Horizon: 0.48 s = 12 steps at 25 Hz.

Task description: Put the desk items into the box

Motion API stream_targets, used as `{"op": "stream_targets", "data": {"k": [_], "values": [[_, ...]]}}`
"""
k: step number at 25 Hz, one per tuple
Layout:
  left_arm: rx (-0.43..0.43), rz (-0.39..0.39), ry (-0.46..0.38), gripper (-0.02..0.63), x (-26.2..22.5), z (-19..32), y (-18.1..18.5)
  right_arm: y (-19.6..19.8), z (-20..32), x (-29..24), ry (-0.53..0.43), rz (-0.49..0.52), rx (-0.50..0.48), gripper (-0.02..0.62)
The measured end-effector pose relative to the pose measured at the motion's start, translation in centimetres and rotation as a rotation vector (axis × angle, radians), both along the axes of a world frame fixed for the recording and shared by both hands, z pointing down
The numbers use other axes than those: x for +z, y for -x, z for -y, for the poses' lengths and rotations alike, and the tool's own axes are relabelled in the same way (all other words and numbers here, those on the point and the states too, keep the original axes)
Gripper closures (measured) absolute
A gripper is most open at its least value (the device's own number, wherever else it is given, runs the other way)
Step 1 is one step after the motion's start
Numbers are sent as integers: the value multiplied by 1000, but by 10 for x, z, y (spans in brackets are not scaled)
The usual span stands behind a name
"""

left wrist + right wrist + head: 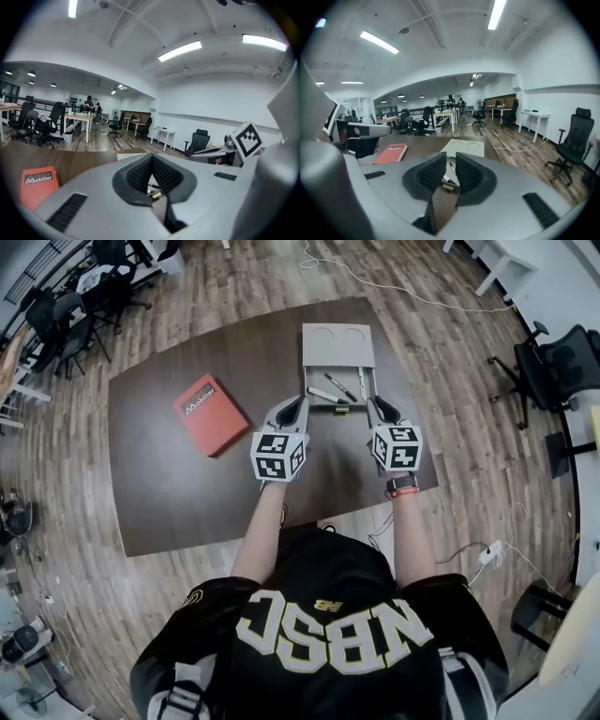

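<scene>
Both grippers are empty in front of the open grey box (337, 352), left gripper (294, 407) pinched together, right gripper (379, 409) a crack apart, pens (330, 395) lying in the box, red book (210, 413) off left on the desk (169, 484).

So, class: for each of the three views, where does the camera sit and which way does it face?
Head view: on the person's head, facing steeply down at the table, box and red book; shoulders, forearms, left gripper and right gripper show.
Left gripper view: on that gripper, facing out across table and office; its shut jaws show.
Right gripper view: likewise; its jaws stand apart.
Shared: red book, all views.
</scene>
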<state>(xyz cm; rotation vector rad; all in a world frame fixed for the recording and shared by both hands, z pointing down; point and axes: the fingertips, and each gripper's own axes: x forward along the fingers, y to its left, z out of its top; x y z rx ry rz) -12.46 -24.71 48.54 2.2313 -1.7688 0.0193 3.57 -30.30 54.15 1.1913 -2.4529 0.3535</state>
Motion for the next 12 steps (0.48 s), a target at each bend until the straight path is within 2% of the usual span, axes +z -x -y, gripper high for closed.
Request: {"op": "stream_targets", "data": {"k": [12], "values": [[-5, 66, -131, 592, -35, -40, -29, -51, -57, -57, -183, 60, 163, 586]]}}
